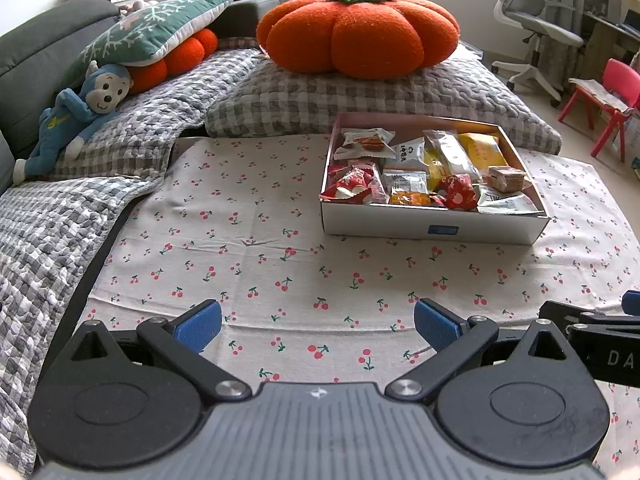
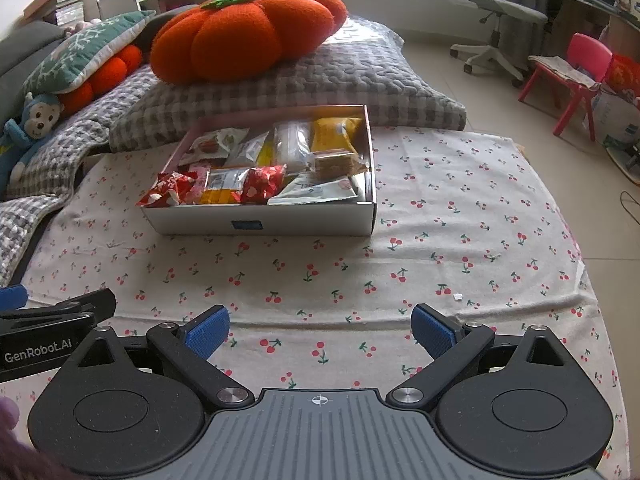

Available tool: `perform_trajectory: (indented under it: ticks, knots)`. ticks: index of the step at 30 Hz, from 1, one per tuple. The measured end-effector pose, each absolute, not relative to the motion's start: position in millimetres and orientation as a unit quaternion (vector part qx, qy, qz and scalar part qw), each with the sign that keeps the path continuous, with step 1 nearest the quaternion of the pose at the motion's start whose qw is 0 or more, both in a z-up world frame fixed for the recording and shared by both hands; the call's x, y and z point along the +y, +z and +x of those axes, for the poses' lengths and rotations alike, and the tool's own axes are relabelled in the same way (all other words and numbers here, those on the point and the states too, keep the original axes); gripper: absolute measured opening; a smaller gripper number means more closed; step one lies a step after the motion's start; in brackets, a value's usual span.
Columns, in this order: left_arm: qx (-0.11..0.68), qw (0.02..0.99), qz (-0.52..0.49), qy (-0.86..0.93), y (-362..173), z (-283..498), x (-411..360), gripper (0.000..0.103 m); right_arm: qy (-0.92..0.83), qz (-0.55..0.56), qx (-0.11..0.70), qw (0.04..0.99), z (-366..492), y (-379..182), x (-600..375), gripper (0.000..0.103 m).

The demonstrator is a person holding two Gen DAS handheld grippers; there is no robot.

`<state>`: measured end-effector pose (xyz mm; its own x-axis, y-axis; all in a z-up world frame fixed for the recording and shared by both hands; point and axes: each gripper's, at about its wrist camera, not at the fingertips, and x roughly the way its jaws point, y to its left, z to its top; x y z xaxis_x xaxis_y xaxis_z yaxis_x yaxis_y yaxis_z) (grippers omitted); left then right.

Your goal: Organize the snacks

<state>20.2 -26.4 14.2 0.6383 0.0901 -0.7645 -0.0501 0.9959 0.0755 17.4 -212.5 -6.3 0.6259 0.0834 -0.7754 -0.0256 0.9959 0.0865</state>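
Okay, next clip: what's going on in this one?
A person holds two grippers over a cherry-print cloth, tidying snacks. Both the left gripper and the right gripper are open and hold nothing. The snack packets all lie inside a white box ahead on the cloth; no loose packet shows on the cloth. Neither gripper touches the box. Behind it sit a pumpkin cushion and a blue monkey toy.

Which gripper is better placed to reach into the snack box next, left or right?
Neither clearly. The left gripper and the right gripper are both open, empty and back from the snack box. The box lies between them.
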Motion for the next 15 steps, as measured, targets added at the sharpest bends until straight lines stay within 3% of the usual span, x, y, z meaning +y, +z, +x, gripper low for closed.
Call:
perform_trajectory:
  ticks: [15]
  knots:
    - [0.424,0.904,0.023,0.038,14.1,20.1,-26.4,0.103,0.030,0.031,0.431,0.901,16.4,-7.6,-211.9,0.099]
